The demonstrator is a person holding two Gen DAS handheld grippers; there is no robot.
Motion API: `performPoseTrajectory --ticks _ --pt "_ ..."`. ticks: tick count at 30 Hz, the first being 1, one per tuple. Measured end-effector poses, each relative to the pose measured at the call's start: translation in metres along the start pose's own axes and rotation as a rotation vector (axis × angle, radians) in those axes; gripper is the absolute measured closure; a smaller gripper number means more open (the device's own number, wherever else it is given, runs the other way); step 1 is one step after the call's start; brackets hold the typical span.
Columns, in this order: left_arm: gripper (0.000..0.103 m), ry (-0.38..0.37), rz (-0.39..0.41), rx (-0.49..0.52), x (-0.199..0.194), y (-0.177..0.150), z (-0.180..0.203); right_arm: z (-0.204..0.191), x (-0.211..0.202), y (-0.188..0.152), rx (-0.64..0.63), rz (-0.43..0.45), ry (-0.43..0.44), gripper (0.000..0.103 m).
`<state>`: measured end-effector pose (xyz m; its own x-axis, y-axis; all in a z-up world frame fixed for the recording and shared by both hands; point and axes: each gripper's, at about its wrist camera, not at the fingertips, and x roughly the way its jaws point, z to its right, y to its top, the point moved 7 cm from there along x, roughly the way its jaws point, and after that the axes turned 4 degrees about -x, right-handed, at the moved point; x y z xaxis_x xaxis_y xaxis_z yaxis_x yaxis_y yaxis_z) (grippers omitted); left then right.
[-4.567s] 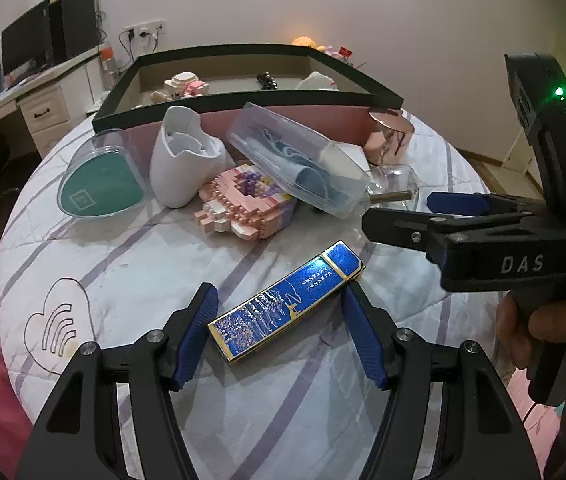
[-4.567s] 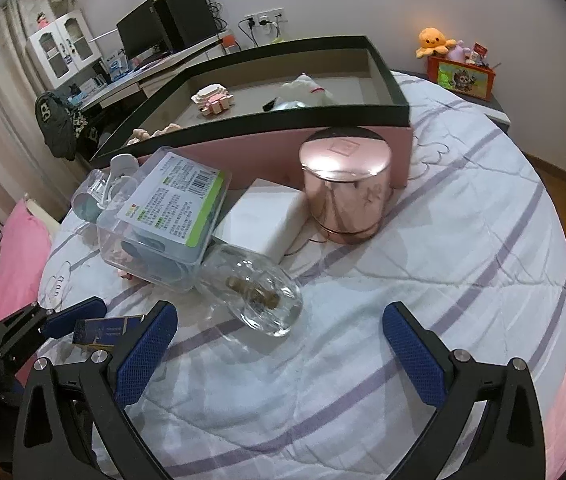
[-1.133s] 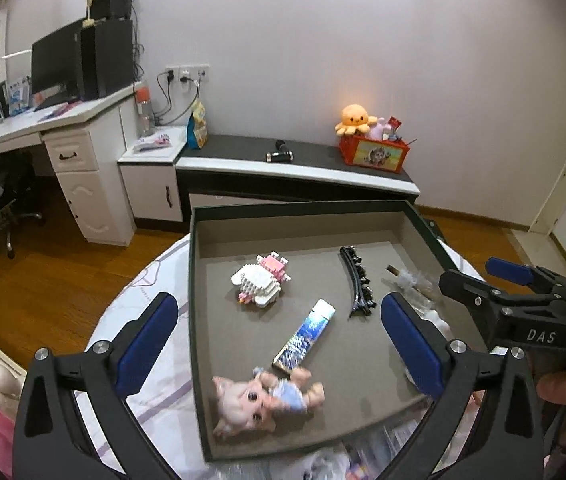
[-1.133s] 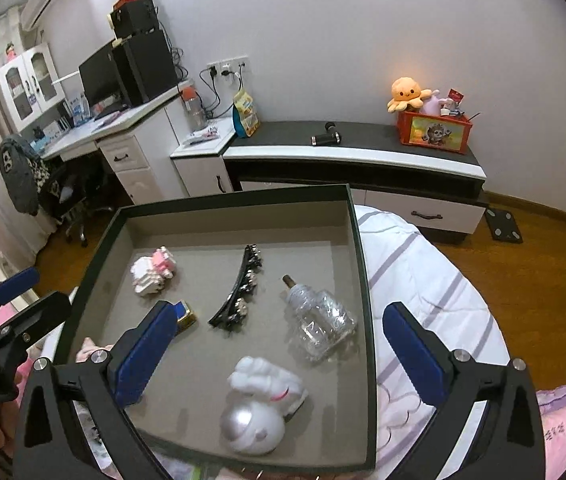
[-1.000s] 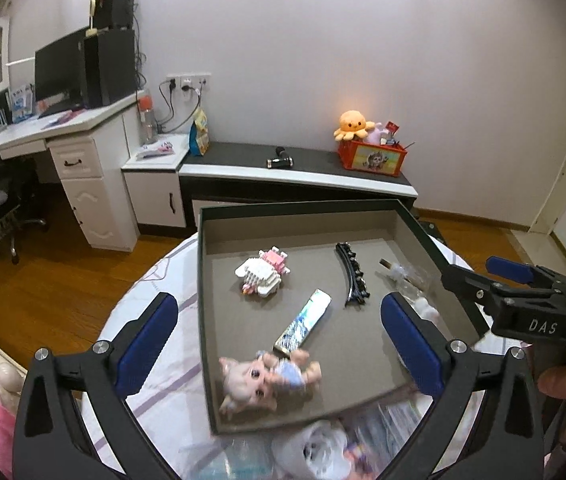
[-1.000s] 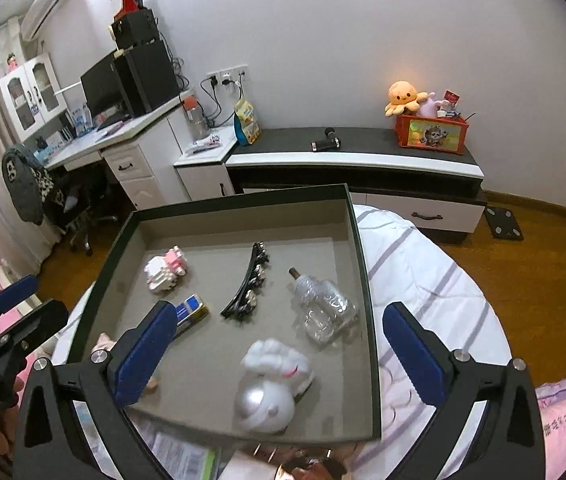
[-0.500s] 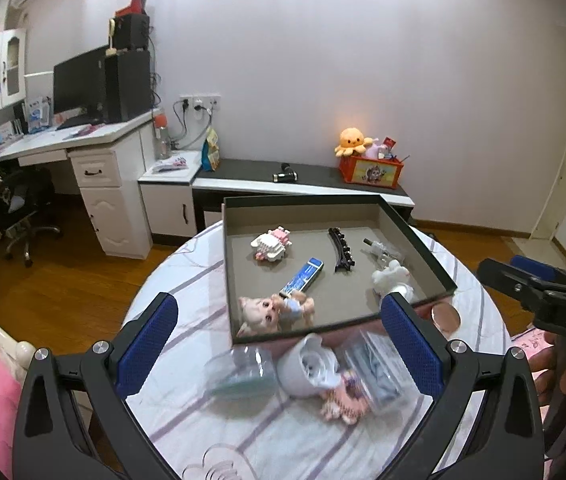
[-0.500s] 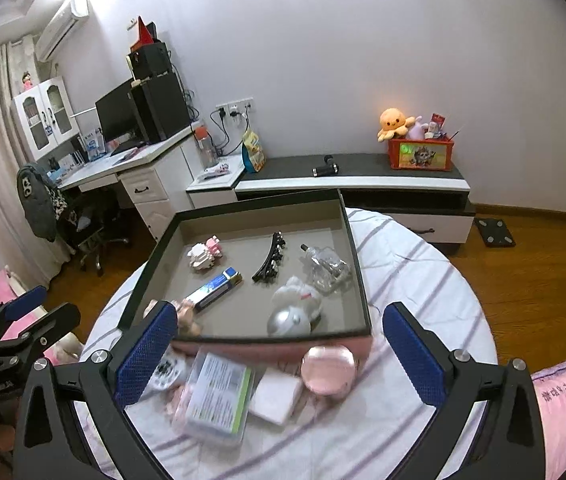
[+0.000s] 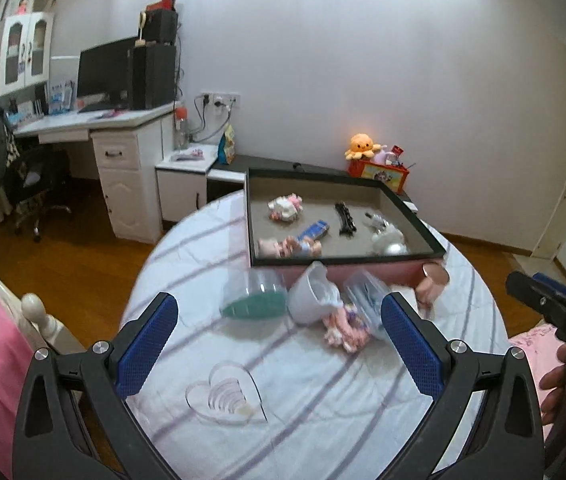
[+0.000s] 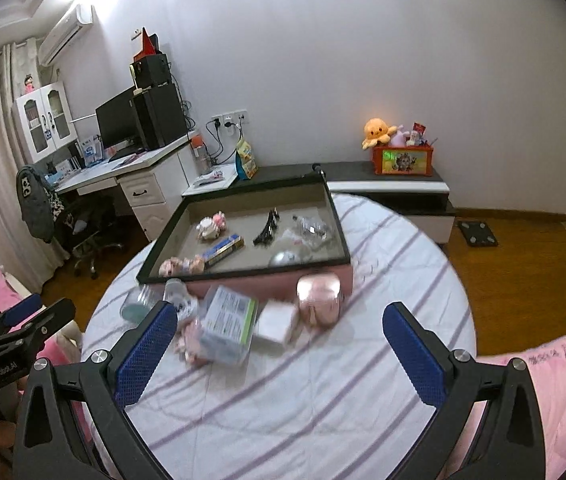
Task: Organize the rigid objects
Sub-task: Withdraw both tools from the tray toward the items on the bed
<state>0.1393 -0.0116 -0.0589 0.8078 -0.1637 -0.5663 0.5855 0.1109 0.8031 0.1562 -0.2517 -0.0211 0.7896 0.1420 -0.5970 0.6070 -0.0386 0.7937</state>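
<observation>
Left wrist view: left gripper (image 9: 279, 336) is hanging wide open above the round table (image 9: 323, 400), gripping nothing. Right gripper (image 10: 279, 340) is also gaping, empty. Tray (image 9: 253, 236) is sitting at the table's far edge, holding the blue box (image 9: 315, 231), hair clip (image 9: 345, 218) and pig doll (image 9: 289, 246). Loose items are lying against the tray's near wall: teal container (image 9: 255, 300), white cup (image 9: 309, 296), pink tin (image 10: 319, 298).
</observation>
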Motion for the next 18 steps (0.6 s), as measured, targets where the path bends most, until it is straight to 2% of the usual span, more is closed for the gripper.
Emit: performPoseTrajectory --ticks 6,18 --pt "0.000 0.002 -0.038 0.010 0.004 -0.019 0.003 0.002 0.007 -0.018 0.012 -0.046 0.004 0.000" --pt "0.000 0.039 -0.074 0.003 0.024 -0.023 -0.005 0.004 0.024 -0.027 0.032 -0.090 0.016 0.000"
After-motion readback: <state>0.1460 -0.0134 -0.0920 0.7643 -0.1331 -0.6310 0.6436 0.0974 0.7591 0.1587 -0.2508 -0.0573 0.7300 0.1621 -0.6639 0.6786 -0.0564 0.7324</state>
